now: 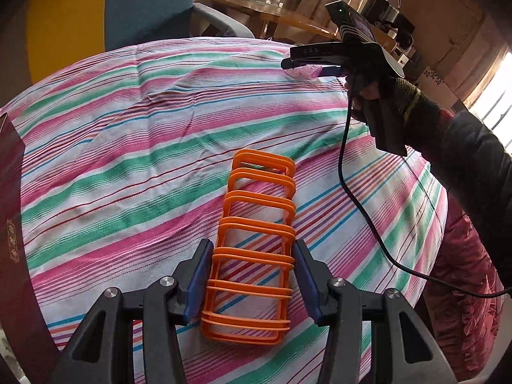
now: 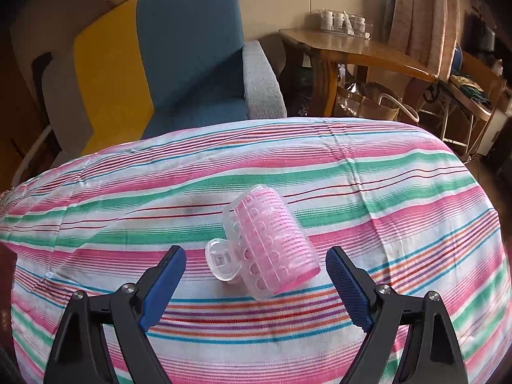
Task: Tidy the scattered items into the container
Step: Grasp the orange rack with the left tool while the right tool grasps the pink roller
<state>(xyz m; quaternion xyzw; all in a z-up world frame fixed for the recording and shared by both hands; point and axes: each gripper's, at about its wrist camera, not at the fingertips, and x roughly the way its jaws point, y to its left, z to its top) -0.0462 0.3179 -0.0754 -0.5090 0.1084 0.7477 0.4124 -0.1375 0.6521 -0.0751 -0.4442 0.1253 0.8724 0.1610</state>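
- The orange plastic ladder-shaped rack (image 1: 252, 252) lies flat on the striped cloth-covered counter (image 1: 112, 160), its near end between the left gripper (image 1: 252, 275) fingers, which stand wide, not yet pinching
- Likely light, springy; best pinched across its two long rails
- The pink-and-clear plastic hair roller with clip (image 2: 265, 246) lies between the right gripper (image 2: 256, 284) fingers, also wide; light, rollable, so squeeze its barrel sides gently
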